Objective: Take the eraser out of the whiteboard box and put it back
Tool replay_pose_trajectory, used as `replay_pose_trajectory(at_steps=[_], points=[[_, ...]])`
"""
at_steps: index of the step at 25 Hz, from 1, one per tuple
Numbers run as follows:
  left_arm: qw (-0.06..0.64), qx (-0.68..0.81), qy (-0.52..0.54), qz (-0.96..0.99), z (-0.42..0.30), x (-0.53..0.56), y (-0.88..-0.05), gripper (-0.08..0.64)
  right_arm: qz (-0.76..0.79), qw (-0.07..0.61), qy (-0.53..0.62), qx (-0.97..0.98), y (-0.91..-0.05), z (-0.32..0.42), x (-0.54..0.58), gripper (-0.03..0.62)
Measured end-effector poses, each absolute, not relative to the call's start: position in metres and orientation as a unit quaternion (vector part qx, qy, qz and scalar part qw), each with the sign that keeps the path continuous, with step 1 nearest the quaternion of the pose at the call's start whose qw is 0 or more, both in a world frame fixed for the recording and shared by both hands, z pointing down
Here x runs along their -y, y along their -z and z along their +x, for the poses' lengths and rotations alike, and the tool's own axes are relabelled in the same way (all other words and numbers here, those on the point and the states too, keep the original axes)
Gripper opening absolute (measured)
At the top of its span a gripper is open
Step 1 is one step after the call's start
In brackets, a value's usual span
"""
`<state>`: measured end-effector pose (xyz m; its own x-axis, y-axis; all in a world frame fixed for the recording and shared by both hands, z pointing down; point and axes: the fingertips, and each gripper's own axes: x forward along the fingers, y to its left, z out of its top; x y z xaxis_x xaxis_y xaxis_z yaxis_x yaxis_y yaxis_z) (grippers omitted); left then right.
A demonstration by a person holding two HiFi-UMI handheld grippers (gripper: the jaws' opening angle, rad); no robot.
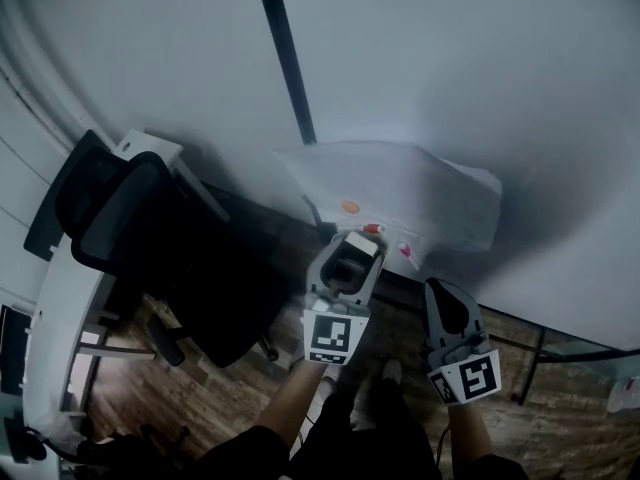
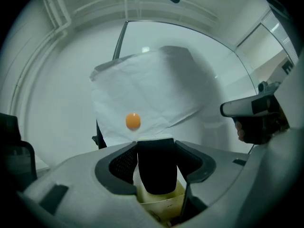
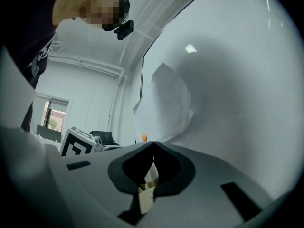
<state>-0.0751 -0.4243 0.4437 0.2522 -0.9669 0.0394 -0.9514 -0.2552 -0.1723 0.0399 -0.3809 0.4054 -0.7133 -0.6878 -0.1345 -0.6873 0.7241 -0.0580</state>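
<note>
My left gripper (image 1: 353, 242) is shut on the eraser (image 1: 350, 260), a block with black felt and a pale back. It holds the eraser just in front of the whiteboard's ledge (image 1: 420, 260), where a red-capped marker (image 1: 372, 229) lies. In the left gripper view the eraser (image 2: 156, 167) fills the gap between the jaws. My right gripper (image 1: 442, 288) hangs lower and to the right, shut with nothing in it; its jaws meet in the right gripper view (image 3: 153, 152). I cannot make out the box itself.
A sheet of paper (image 1: 400, 193) is pinned to the whiteboard (image 1: 450, 68) by an orange magnet (image 1: 350, 208). A black office chair (image 1: 140, 228) and a white desk (image 1: 55, 318) stand at the left on the wooden floor.
</note>
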Motion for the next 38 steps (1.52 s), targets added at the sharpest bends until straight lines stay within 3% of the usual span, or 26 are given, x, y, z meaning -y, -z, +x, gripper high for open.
replay_pose_trajectory(at_steps=[14,31,33,38], points=[[0.024,-0.609,0.086,-0.789,-0.071,0.438,-0.478,0.232,-0.385,0.069,0.014,-0.92,-0.42,0.057,0.392,0.003],[0.028,-0.608,0.075,-0.79,-0.071,0.427,-0.462,0.235,-0.378,0.074,0.009,-0.923,-0.413,0.052,0.391,0.003],[0.033,-0.611,0.071,-0.788,-0.074,0.421,-0.452,0.225,-0.373,0.079,0.004,-0.924,-0.406,0.049,0.388,0.003],[0.054,-0.618,0.051,-0.783,-0.082,0.402,-0.417,0.119,-0.356,0.095,-0.009,-0.929,-0.384,0.038,0.381,0.003]])
